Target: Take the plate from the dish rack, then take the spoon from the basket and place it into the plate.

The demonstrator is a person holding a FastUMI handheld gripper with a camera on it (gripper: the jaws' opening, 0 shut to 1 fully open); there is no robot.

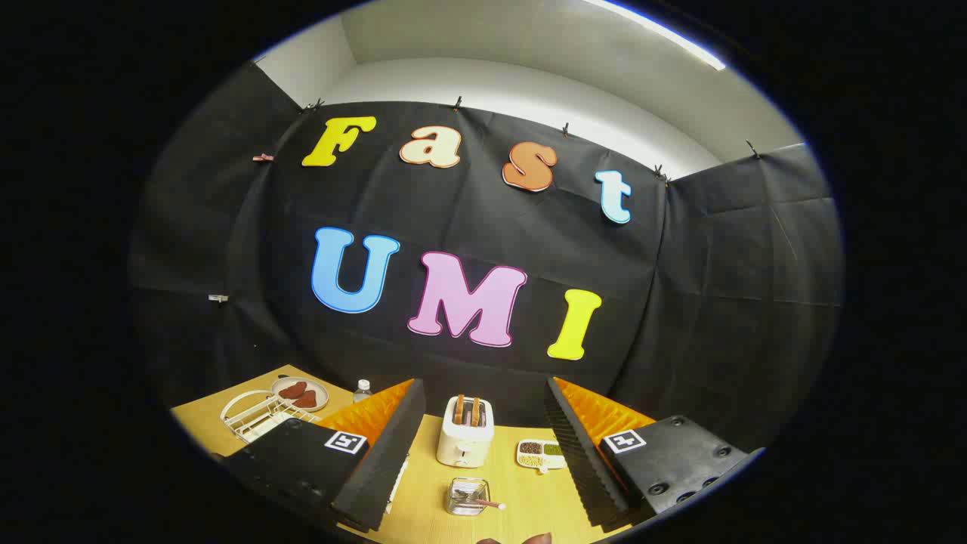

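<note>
Claw: we see the claw (483, 453) with its two fingers spread wide apart and nothing between them but open worktop; the finger bases are cut off low in the view.
Worktop: we see the yellow wooden worktop (529, 506) only in part, since the fingers cover much of it.
Dish rack: the white wire dish rack (253, 415) stands beyond the left finger, its near side hidden behind that finger.
Plate: the plate (300, 394) sits at the far end of the rack with two reddish-brown pieces on it; we cannot tell whether it rests in the rack or just behind it.
Basket: a small clear basket (467, 496) sits between the fingers, nearest to us.
Spoon: the spoon (483, 502) pokes out of the basket; its bowl is too small to make out.
Toaster: a white toaster (465, 432) stands beyond the basket.
Divided dish: a small sectioned dish (541, 453) lies right of the toaster.
Bottle: a small bottle (363, 390) peeks over the left finger.
</note>
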